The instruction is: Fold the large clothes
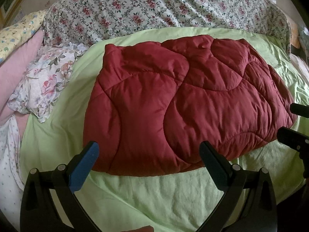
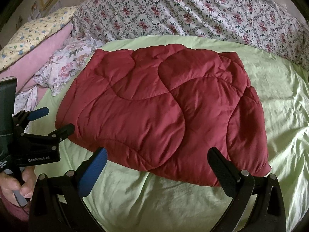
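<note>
A dark red quilted padded garment [image 1: 183, 100] lies folded into a thick block on the light green sheet [image 1: 154, 197]; it also shows in the right wrist view [image 2: 160, 112]. My left gripper [image 1: 149, 150] is open and empty, its fingers at the garment's near edge on its left part. My right gripper [image 2: 157, 156] is open and empty at the near edge further right. The left gripper [image 2: 58, 119] shows in the right wrist view at the left, held by a hand. The right gripper's fingers [image 1: 289, 135] show at the right edge of the left wrist view.
A floral quilt [image 1: 154, 7] is piled behind the garment. A pink pillow [image 1: 19, 63], a yellow patterned pillow [image 1: 17, 32] and a floral cloth [image 1: 44, 81] lie at the left. The green sheet [image 2: 280, 100] spreads to the right and front.
</note>
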